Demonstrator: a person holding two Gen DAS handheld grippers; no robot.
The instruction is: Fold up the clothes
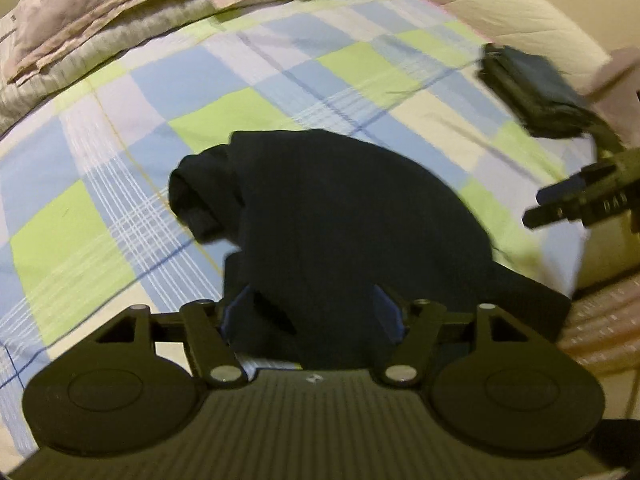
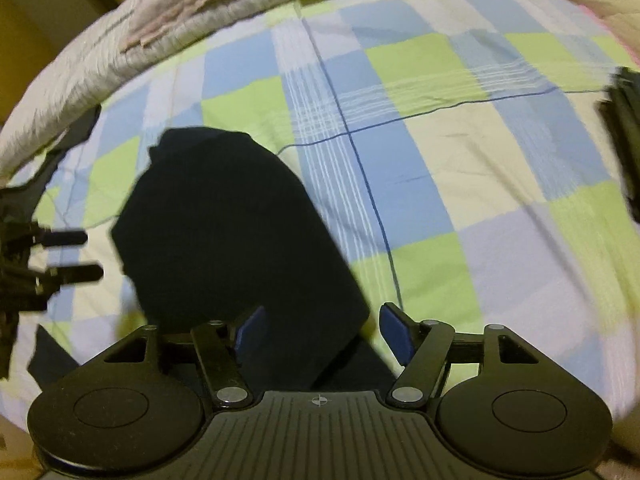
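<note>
A dark navy garment [image 1: 340,220] lies in a folded, rumpled heap on the checked bedspread [image 1: 120,200]. My left gripper [image 1: 312,312] points down over its near end, jaws apart, with cloth lying between the blue pads but not pinched. In the right wrist view the same garment [image 2: 224,232] stretches away to the left. My right gripper [image 2: 323,332] stands open over its near right corner, and the cloth reaches only the left pad. Each gripper shows in the other view, the right [image 1: 560,204] and the left [image 2: 76,256], both with fingers apart.
A folded stack of dark clothes [image 1: 532,92] sits at the far right of the bed, also at the right edge of the right wrist view [image 2: 624,140]. A crumpled pale blanket [image 2: 200,12] runs along the far side. The bed's edge drops off near my right gripper.
</note>
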